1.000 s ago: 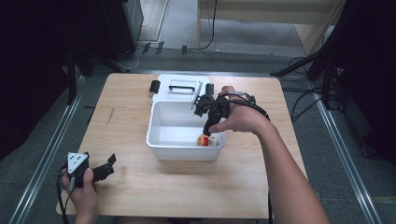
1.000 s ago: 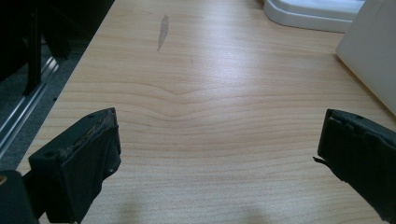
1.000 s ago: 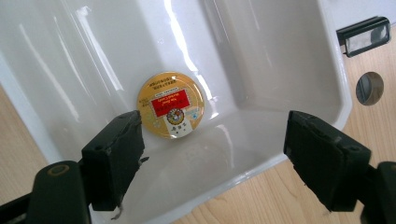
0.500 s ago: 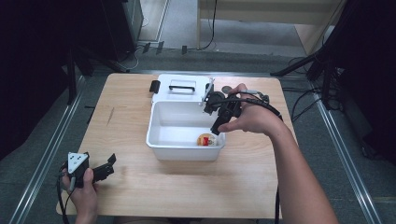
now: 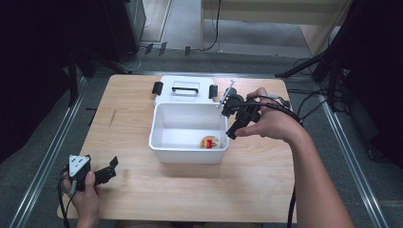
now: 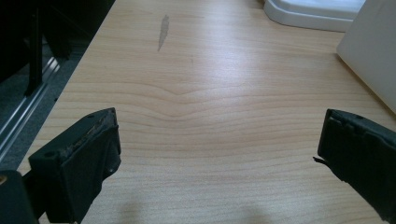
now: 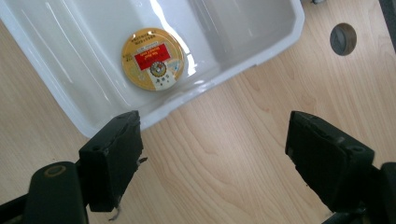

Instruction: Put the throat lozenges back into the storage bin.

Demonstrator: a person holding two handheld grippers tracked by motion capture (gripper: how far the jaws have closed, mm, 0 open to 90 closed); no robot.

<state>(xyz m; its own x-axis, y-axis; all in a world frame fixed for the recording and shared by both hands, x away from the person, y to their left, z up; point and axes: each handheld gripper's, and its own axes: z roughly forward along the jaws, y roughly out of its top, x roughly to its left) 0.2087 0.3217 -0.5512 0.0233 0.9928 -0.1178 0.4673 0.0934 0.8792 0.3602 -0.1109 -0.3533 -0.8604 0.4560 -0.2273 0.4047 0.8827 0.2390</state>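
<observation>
The round yellow tin [image 7: 153, 58], with its red and white label, is seen lying flat on the floor of the white bin [image 5: 157, 142], in the corner nearest the right gripper [image 5: 231, 129].

Nearest the person, the left gripper [image 5: 113, 167] is held low over the near left corner of the wooden table [image 5: 247, 190]; its jaws are spread wide with nothing between them, and bare wood is seen ahead of them in the left gripper view. Farther in, the right gripper is held in the air just beside the bin's right wall, its jaws likewise spread wide and empty; in the right gripper view they are seen above bare table just outside the bin's rim [image 7: 196, 100], with the tin beyond the left jaw. Behind the bin, the white lid [image 5: 185, 88] with its dark handle lies flat on the table, touching or nearly touching the bin's far wall.

Several risks can be judged from here. If the tin is to be fetched, the rim could be struck by a jaw on the way in, and the light bin could be shoved or tipped. The tin is flat and low, so it could be slid against the wall rather than gripped. If the lid is wanted instead, it could be caught by the trailing cable.
</observation>
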